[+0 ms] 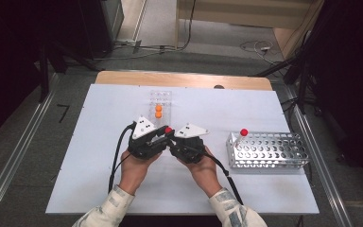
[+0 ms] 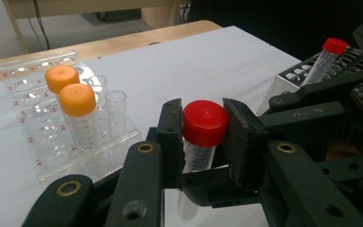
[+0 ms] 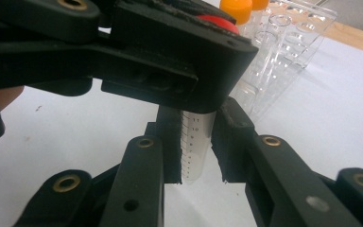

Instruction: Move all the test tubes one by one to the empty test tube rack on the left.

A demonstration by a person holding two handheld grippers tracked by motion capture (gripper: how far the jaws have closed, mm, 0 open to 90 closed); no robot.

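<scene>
The left gripper (image 2: 203, 142) and the right gripper (image 3: 194, 144) meet over the middle of the white table (image 1: 99, 156), both on one red-capped tube (image 2: 203, 137). In the left gripper view the two black jaws stand on either side of the red cap (image 2: 205, 122) and press against it, so the left gripper is clamped on the cap. In the right gripper view the jaws sit lower, around the clear, graduated body of the tube; the left-hand pad touches it, while a thin gap seems to show at the other side (the grip there is loose at best, and I cannot tell whether it holds). The tube stands roughly upright, off the table, between the two hands.

Behind the grippers a clear rack (image 1: 160, 105) holds two orange-capped tubes (image 2: 75, 113) side by side, with empty glass tubes next to them. To the right, well apart, a metal rack (image 1: 268, 150) carries another red-capped tube (image 1: 243, 134), leaning in a hole at its near-left corner.
</scene>
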